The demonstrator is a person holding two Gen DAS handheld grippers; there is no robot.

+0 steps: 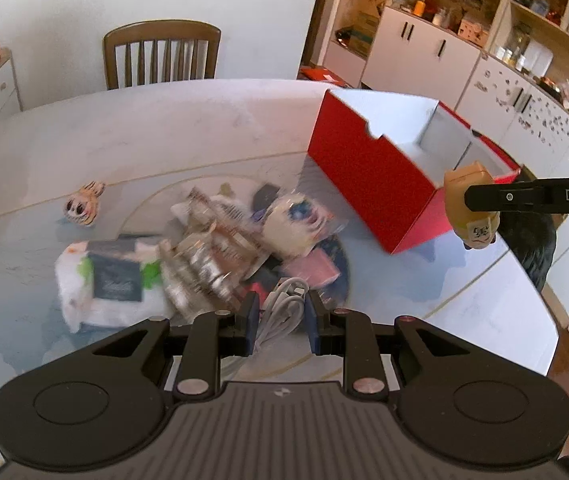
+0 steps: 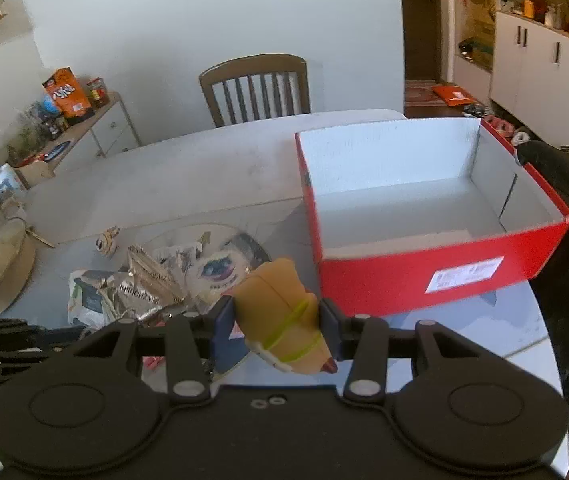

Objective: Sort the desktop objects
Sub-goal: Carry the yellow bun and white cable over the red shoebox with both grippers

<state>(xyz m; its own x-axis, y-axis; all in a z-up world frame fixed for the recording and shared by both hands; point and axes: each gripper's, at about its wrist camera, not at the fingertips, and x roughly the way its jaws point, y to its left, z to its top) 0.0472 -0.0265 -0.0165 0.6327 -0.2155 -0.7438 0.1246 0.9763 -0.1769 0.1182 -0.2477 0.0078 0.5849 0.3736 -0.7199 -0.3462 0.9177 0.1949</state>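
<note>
On the tabletop (image 2: 204,160) we find the open box (image 2: 424,280) at right, the pile of packets (image 2: 144,292) to its left, nearer us. A small figurine (image 2: 107,242) lies apart, far-left of the pile. A chair (image 2: 256,88) stands behind the tabletop's far edge; a sideboard (image 2: 104,128) at far left.

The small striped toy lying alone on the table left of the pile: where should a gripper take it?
Grip the striped toy across its round body, coming from above. It lies flat and apart from the pile, so both sides look free for the fingers. It is small and blurred, so its finer shape cannot be made out.
</note>
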